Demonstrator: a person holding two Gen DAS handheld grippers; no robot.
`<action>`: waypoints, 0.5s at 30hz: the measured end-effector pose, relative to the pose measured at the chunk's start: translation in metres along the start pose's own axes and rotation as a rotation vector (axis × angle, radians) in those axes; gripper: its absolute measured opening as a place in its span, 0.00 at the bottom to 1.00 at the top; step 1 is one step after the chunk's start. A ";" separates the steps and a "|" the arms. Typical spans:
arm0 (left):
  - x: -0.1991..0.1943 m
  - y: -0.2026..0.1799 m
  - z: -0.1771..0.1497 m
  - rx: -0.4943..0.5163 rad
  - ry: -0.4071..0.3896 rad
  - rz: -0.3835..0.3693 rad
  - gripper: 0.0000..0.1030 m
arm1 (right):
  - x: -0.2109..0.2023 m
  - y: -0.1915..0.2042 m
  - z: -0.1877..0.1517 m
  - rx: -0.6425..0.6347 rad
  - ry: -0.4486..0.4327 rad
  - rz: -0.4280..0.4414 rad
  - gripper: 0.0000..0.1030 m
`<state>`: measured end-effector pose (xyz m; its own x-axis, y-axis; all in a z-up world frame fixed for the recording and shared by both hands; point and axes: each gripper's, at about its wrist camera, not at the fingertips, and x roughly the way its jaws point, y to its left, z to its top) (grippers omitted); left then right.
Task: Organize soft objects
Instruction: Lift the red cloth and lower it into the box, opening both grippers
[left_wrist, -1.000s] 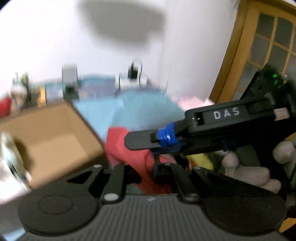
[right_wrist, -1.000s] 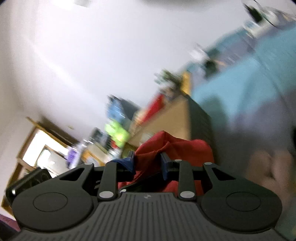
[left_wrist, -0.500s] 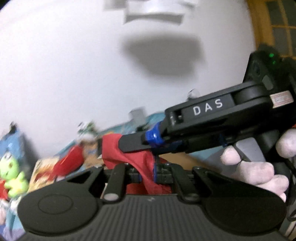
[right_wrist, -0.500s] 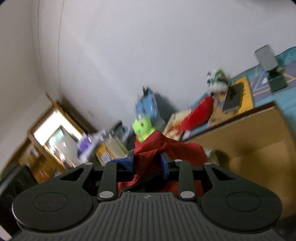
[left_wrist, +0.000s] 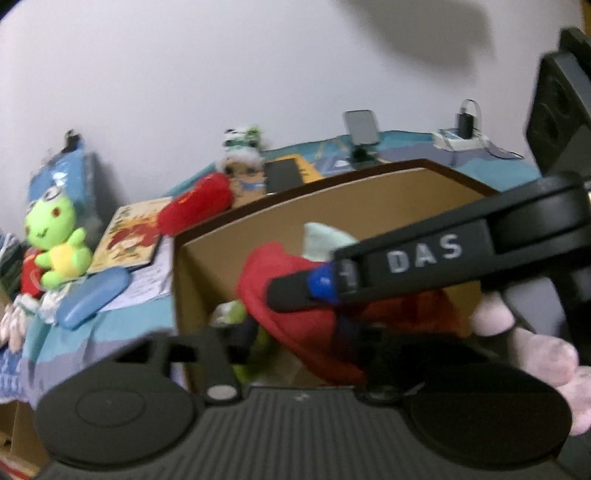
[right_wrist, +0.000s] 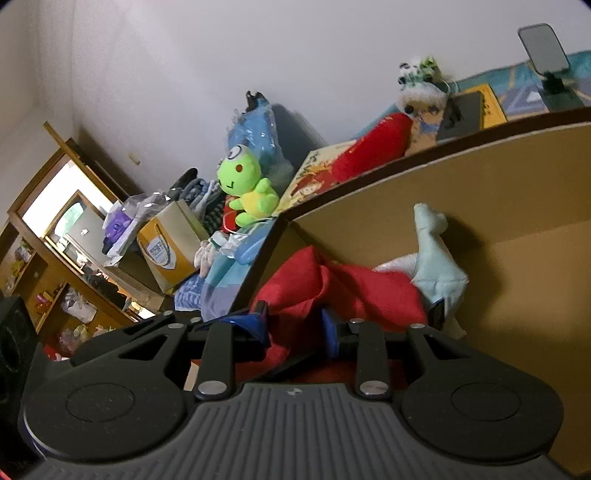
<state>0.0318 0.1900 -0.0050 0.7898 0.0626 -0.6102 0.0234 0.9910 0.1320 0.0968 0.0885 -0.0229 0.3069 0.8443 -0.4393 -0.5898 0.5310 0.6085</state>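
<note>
in the left wrist view we see a white wall behind a surface covered with a blue patterned cloth (left_wrist: 110, 325), and on it stands an open cardboard box (left_wrist: 369, 206), our landmark. left of the box sits a green frog plush (left_wrist: 55, 240), and behind the box's far rim lies a red plush (left_wrist: 199, 203) near a small doll (left_wrist: 240, 162). a phone on a stand (left_wrist: 362, 129) is further behind the box. inside the box we hold a red cloth (left_wrist: 295, 306) over a pale green soft toy (left_wrist: 321, 240). our left gripper (left_wrist: 295, 336) has its jaws spread, with the cloth lying between them; we cannot tell if they press it. the right gripper (left_wrist: 295, 295) crosses from the right, its fingers closed on the cloth.

in the right wrist view the same wall continues to a wooden shelf (right_wrist: 55, 258) far left of the box (right_wrist: 498, 184). the red cloth (right_wrist: 332, 288) is inside the box, touching the pale green soft toy (right_wrist: 439, 266). the right gripper (right_wrist: 295, 325) pinches a fold of the cloth. the frog plush (right_wrist: 247, 188) sits left of the box.
</note>
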 end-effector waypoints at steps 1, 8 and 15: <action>0.003 0.004 -0.002 -0.013 0.002 0.012 0.57 | -0.001 -0.001 0.001 0.013 0.000 0.002 0.14; -0.025 0.012 -0.002 -0.054 -0.007 -0.002 0.59 | -0.035 0.005 0.019 0.059 -0.089 0.061 0.14; -0.062 0.009 0.009 -0.068 -0.064 0.010 0.59 | -0.079 0.003 0.013 0.078 -0.163 0.043 0.14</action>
<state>-0.0117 0.1941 0.0409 0.8273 0.0668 -0.5578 -0.0246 0.9963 0.0829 0.0804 0.0242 0.0222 0.4032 0.8635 -0.3029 -0.5469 0.4928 0.6768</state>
